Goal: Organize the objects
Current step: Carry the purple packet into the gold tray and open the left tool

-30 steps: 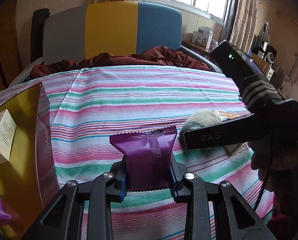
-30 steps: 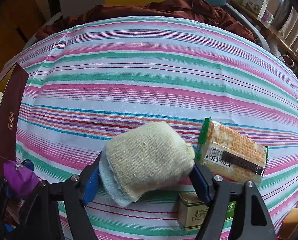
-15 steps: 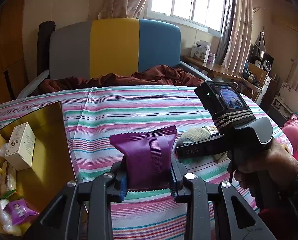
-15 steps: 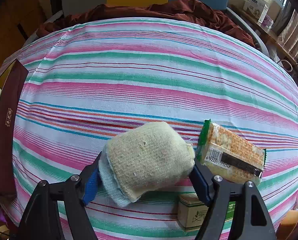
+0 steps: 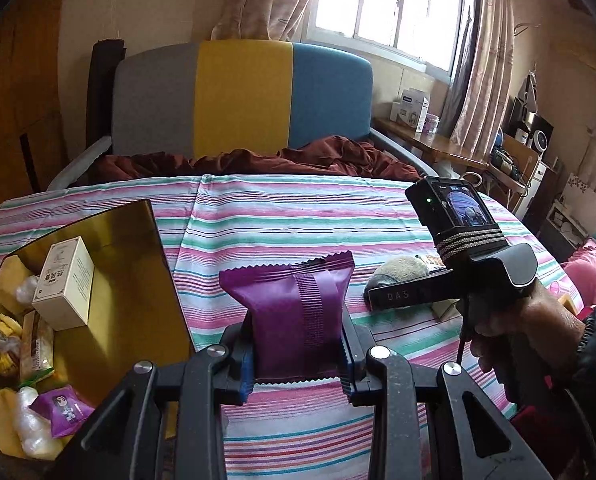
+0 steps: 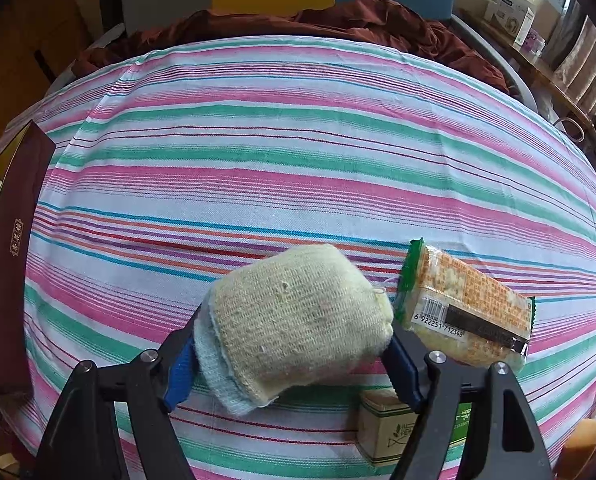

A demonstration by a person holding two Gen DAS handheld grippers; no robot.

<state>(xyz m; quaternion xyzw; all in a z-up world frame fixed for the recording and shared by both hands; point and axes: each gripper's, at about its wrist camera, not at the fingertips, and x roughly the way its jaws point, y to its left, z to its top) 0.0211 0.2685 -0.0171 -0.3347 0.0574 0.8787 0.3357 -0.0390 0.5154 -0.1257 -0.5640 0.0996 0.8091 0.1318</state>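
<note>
We pinch a purple packet (image 5: 294, 316) upright in the left hand-held gripper (image 5: 296, 364), raised above the striped bed (image 5: 298, 216) beside the gold box (image 5: 110, 276) of snacks. Our right hand-held gripper (image 6: 294, 360) clamps a knitted sponge (image 6: 298, 320) on the bed, just beside a cracker pack (image 6: 465, 308) and a small carton (image 6: 381, 428).

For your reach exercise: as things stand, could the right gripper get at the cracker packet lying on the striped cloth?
Probably not yet: the right gripper is shut on a knitted cloth bundle. The cracker packet lies uncovered just beside it.
</note>
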